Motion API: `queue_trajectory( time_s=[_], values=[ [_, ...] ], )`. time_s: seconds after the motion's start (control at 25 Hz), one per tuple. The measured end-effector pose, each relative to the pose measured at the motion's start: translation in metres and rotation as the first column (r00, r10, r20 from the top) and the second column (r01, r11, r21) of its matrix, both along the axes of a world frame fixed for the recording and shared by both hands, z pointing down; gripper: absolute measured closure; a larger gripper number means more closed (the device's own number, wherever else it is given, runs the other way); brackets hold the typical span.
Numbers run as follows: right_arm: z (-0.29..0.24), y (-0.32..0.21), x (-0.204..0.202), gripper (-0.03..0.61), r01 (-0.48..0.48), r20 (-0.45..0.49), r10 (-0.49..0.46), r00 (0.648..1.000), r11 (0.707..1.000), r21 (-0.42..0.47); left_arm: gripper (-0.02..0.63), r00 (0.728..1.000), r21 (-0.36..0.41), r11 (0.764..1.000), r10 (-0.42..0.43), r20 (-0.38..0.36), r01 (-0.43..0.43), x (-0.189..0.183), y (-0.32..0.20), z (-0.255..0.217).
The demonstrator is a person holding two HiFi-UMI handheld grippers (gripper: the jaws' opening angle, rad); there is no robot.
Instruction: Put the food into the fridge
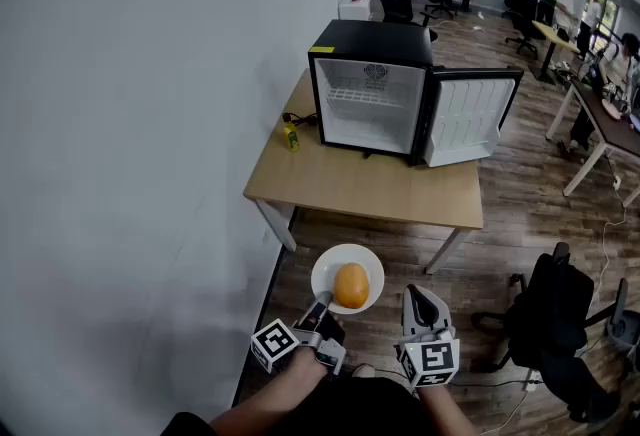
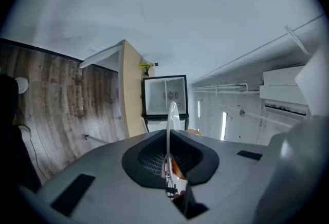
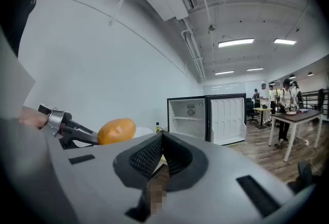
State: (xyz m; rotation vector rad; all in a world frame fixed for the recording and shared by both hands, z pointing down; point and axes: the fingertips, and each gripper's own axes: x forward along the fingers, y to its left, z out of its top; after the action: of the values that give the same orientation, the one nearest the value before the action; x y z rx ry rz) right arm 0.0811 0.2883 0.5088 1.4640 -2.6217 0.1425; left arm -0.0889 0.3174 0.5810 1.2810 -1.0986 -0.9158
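Being clamped at its rim by the left tongs [image 1: 322, 304], a round white plate [image 1: 326, 269] bearing a rounded orange food item [image 1: 351, 285] is being held; the right tongs [image 1: 414, 293] are being held closed, empty, alongside, the open black fridge [image 1: 371, 104] well ahead.

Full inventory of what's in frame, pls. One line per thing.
fridge: 1, black with white inside, door open, empty, on the table
table: 1, light wood, against the white wall
bottle: 1, small, yellow, on the table left of the fridge
plate: 1, white, held out above the floor
bread roll: 1, orange-yellow, on the plate
office chairs: several, black, one nearby at right, the rest far back
desks: a few, white-legged, far right
people: a few, far right
left gripper: shut on the plate's rim
right gripper: shut, empty, beside the plate
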Motion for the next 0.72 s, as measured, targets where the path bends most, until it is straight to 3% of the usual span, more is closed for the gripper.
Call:
queue_trajectory(
  time_s=[0.44, 0.72],
  values=[
    [0.001, 0.005, 0.037, 0.518, -0.040, 0.051, 0.041, 0.998, 0.999, -0.023, 0.592, 1.000, -0.017, 1.000, -0.008, 0.005, 0.008, 0.018, 0.005, 0.001],
    [0.008, -0.018, 0.046, 0.518, -0.059, 0.049, 0.060, 0.997, 0.998, -0.027, 0.592, 1.000, 0.005, 1.000, 0.013, -0.018, -0.013, 0.027, -0.024, 0.001]
  ],
)
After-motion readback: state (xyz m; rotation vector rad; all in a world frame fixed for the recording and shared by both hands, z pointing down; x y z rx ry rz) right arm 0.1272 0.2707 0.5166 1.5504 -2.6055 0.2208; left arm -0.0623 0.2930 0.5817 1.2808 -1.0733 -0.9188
